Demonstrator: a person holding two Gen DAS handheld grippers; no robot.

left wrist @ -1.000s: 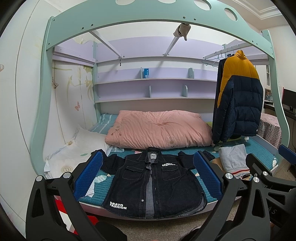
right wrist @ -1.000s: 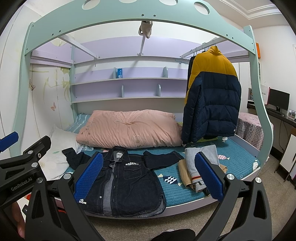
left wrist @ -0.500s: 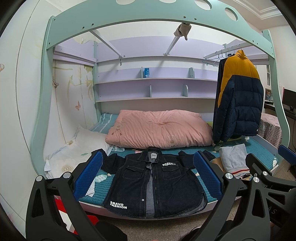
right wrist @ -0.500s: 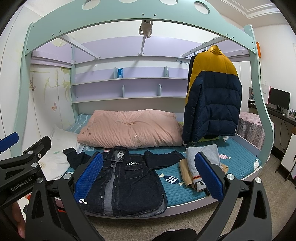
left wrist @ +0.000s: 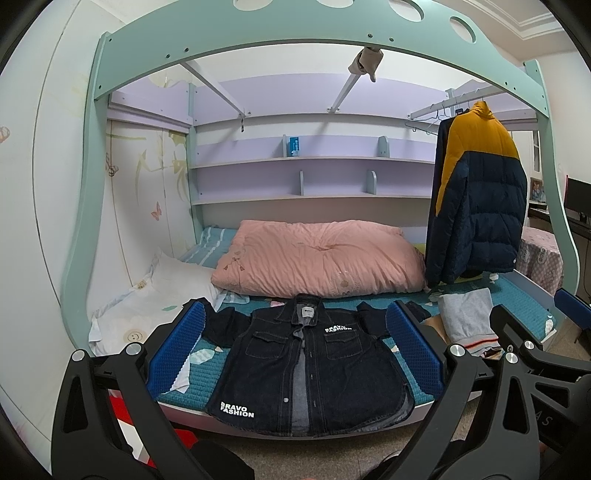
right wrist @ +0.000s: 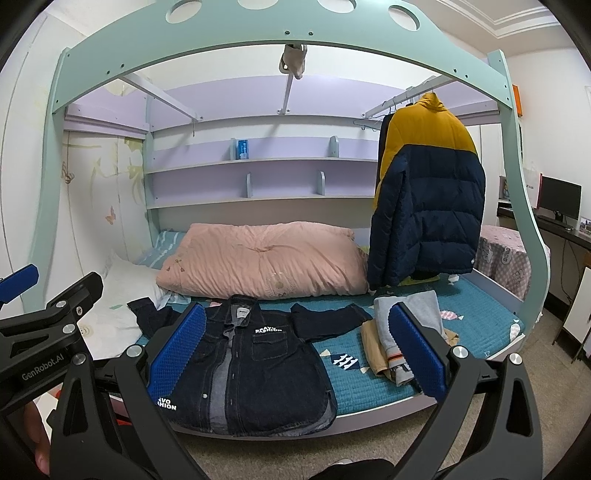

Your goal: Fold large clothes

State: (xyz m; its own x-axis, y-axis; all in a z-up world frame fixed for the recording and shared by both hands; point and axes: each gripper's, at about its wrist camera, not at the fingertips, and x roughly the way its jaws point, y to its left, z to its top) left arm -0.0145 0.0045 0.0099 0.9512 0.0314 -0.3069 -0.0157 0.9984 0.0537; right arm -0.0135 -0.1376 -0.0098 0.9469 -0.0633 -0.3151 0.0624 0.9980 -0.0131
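Observation:
A dark denim shirt (left wrist: 306,369) printed "BRAVO FASHION" lies flat, front up, on the teal bed mat, its hem at the bed's front edge and both sleeves spread sideways. The right wrist view has the same denim shirt (right wrist: 251,365) left of centre. My left gripper (left wrist: 295,347) hangs in the air before the bed, wide open, holding nothing, its blue pads framing the shirt. My right gripper (right wrist: 295,350) is also wide open and holds nothing, off to the shirt's right. Both stand well short of the cloth.
A folded grey and tan pile (right wrist: 402,332) sits right of the shirt. A pink quilt (left wrist: 317,258) lies behind, a white pillow (left wrist: 147,310) at left. A yellow and navy puffer jacket (right wrist: 428,206) hangs from a rail. The teal bed frame (left wrist: 295,33) arches overhead.
Both grippers have drifted very slightly; the view of the bed is nearly the same. The shirt has not moved and both grippers stay open.

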